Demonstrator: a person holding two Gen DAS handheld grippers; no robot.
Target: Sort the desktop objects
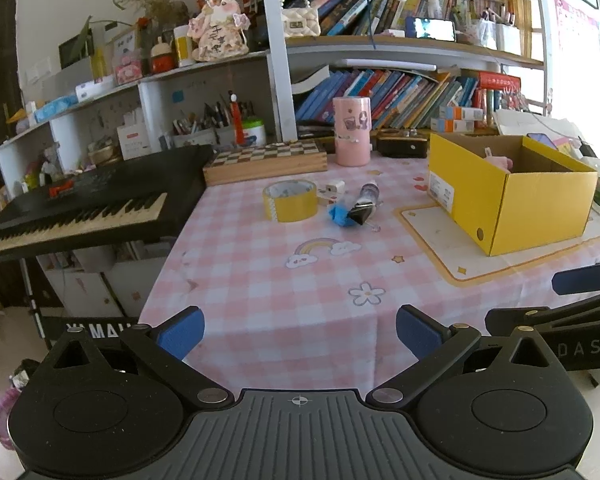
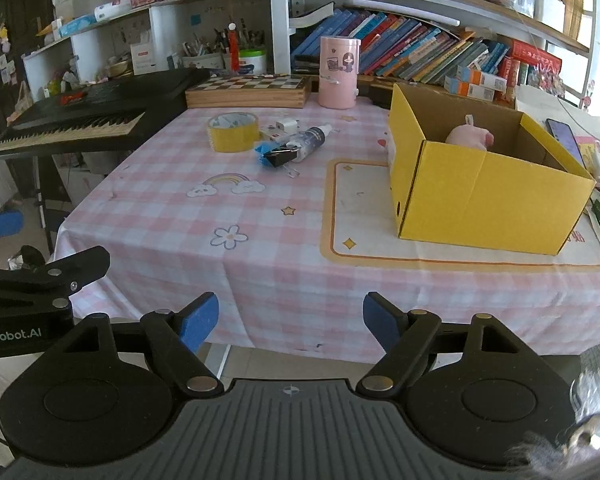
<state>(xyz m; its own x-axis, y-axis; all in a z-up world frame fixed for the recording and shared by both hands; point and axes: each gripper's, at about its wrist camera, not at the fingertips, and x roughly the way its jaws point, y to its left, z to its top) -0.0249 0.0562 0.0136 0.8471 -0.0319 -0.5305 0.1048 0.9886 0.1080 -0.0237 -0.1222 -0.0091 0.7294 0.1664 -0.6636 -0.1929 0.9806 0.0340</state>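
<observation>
Right wrist: pink toy (image 2: 470, 138) inside yellow box (image 2: 488, 204); left wrist barely.

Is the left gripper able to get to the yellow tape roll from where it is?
Probably yes. The left gripper is open and empty, and only bare tablecloth lies between it and the yellow tape roll. It just needs to move forward.

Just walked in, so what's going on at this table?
A person is tidying the desk with two handheld grippers. Both the left gripper and right gripper hover open and empty at the near edge. A pink toy sits in the yellow box; the tape roll, binder clip and small bottle remain out.
</observation>
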